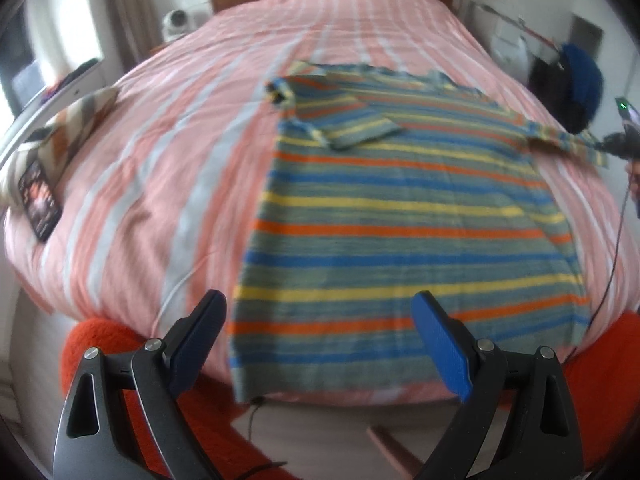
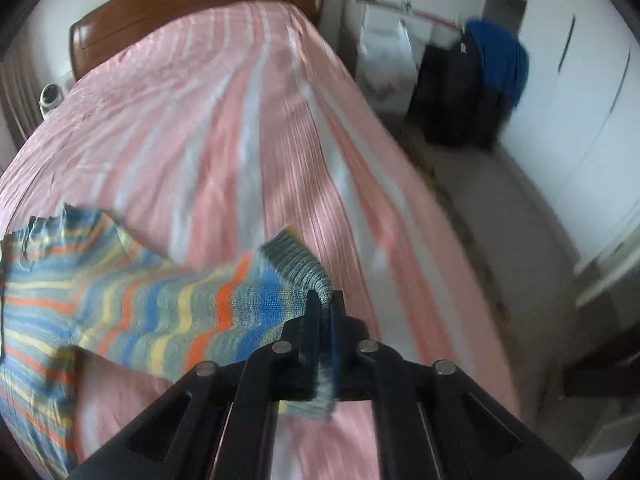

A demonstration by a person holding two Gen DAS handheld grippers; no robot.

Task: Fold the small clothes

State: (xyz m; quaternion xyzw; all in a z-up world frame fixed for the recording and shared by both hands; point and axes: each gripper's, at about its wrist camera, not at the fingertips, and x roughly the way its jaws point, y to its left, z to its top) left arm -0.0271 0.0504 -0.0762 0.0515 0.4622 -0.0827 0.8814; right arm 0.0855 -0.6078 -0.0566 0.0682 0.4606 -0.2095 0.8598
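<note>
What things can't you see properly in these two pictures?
- Striped sweater: in the right wrist view, its body runs off the left edge.
- Sleeve cuff: partly hidden inside the shut right gripper.
- Phone screen: too blurred to read, left wrist view.
- Left gripper: open; the bottom edge cuts off its handles.
- Blue garment: motion-blurred, kind unclear.

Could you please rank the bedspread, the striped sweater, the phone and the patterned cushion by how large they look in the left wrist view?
1. Bedspread.
2. Striped sweater.
3. Patterned cushion.
4. Phone, though these last two look similar.
</note>
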